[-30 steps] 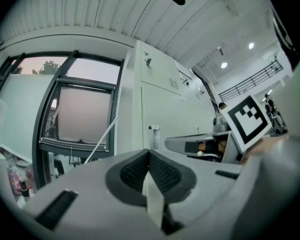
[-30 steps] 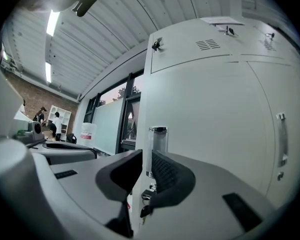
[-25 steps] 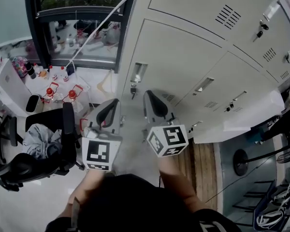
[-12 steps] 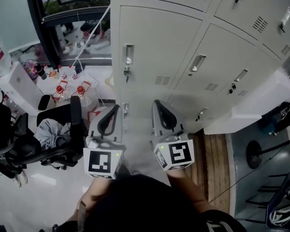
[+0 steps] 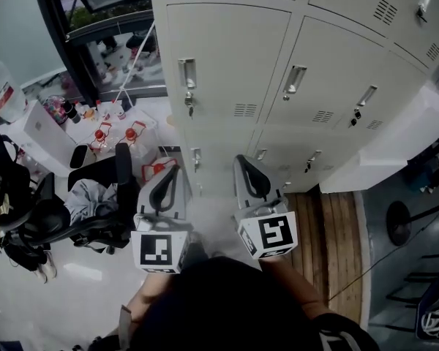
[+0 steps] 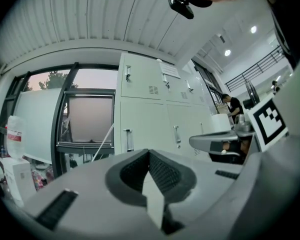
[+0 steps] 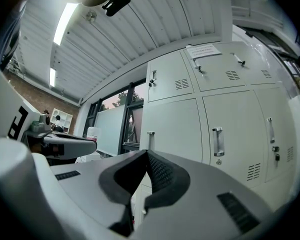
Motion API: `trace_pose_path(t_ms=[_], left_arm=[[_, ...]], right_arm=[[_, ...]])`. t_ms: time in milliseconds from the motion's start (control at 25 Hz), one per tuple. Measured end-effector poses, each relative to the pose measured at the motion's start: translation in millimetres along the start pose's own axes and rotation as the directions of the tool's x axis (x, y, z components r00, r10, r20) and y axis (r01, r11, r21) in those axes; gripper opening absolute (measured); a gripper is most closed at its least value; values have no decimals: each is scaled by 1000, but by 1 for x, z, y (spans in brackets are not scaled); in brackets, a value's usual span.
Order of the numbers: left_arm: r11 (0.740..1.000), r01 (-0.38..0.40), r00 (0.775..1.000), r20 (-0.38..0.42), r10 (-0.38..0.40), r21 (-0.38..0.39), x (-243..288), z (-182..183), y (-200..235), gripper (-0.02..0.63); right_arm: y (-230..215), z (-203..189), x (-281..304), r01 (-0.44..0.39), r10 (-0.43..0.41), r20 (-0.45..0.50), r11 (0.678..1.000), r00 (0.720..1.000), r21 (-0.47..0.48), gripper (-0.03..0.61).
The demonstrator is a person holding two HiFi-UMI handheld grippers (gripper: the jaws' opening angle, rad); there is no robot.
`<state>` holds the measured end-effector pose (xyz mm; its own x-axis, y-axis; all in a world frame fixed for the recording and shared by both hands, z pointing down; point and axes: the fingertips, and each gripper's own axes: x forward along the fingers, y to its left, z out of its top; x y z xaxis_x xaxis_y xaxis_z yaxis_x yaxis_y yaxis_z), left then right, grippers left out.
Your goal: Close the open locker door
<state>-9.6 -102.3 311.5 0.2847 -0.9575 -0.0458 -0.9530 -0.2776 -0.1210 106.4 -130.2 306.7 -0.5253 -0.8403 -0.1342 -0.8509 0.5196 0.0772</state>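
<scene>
Vs 1 s back, the bank of pale grey metal lockers [image 5: 227,57] is seen squarer-on in the head view. The white open locker door [image 5: 402,148] has shifted toward that view's right edge, and both grippers are seen lower in frame. They are held side by side, pointed at closed doors at the bank's left part. L gripper [image 5: 174,168] fingers are clenched w/ nothing btwn them; R gripper [image 5: 240,158] fingers are likewise clenched & empty. The open locker door is found far right of both sets of fingers, well apart from them, sticking out from the locker front toward the near side, beside the brown wooden floor strip [image 5: 336,225]. R gripper is the closer one to it.
</scene>
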Motion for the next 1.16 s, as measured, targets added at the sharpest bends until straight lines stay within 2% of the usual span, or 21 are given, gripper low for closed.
trace_pose_path(t_ms=[600,1160], left_arm=[[1000,-22,1000,-2,22,8,-6,1,-3,2],[1000,-3,1000,-24,3,3,-7,-10,-4,2]], right_arm=[[-4,0,-7,-5,5,-5,1000,1000,3,17],[5,-5,1,-23,23,-2,1000,1000,20,17]])
